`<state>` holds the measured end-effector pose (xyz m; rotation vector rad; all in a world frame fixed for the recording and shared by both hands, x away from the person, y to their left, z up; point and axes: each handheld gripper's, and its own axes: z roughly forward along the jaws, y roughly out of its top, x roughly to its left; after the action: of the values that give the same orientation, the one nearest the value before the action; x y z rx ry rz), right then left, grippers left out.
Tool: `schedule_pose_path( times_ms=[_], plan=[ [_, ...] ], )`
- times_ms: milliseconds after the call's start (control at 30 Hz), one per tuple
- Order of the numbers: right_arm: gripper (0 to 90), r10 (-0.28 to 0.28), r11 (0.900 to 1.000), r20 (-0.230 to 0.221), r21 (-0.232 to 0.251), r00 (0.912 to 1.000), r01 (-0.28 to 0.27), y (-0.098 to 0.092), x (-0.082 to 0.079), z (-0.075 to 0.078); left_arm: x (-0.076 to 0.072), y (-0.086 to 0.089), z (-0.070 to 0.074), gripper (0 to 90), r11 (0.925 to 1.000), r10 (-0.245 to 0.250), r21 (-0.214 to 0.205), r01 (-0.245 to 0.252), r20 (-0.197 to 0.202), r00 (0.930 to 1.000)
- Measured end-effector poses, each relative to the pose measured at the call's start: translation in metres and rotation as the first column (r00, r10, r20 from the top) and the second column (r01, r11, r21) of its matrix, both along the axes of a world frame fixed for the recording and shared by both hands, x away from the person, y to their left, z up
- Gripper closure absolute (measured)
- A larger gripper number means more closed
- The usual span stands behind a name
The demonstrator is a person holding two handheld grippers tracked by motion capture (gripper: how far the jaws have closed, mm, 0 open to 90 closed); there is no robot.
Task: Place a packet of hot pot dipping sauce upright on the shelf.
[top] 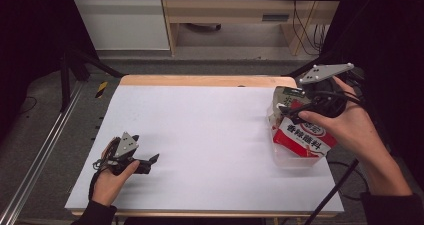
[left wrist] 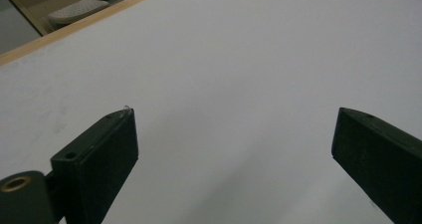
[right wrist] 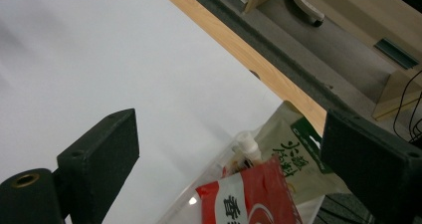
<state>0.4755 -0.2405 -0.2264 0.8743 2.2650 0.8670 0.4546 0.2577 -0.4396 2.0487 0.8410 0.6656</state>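
Right hand-held gripper hovered wide open and empty just above the red-and-white printed pouch, standing upright beside a green-and-white pouch in a clear plastic bin at the white counter's right edge; left hand-held gripper, open and empty, rested well apart.

1. In the high view the white table top is the one brightly lit area; the floor and the sides around it fall off into near black.
2. The light comes from above the table top, evenly, with no hard glare on it.
3. A soft, faint shadow lies on the table top just beside the left gripper.
4. The high view is low in detail and slightly soft; the print on the red pouch at the right edge of the table top is barely legible.
5. In the right gripper view the table top has a smeared look at the upper left, and the red pouch shows a small bright glint beside it.
6. In both gripper views the black jaws are dim and a little out of focus.
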Motion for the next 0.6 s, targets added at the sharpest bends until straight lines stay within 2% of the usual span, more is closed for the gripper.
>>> schedule_pose_path(
  times_ms=[333,600],
  plan=[
    [7.7,0.022,0.997,0.043,0.073,0.9988,-0.025,0.03,-0.006,-0.002,-0.001,0.001,0.0,4.2,1.0,0.002,0.002,-0.002,0.004,1.0],
    [8.2,0.061,0.9931,0.066,0.096,0.996,-0.067,0.062,-0.014,-0.017,0.0,0.002,0.001,4.2,1.0,0.006,-0.003,-0.006,0.007,1.0]
  ],
)
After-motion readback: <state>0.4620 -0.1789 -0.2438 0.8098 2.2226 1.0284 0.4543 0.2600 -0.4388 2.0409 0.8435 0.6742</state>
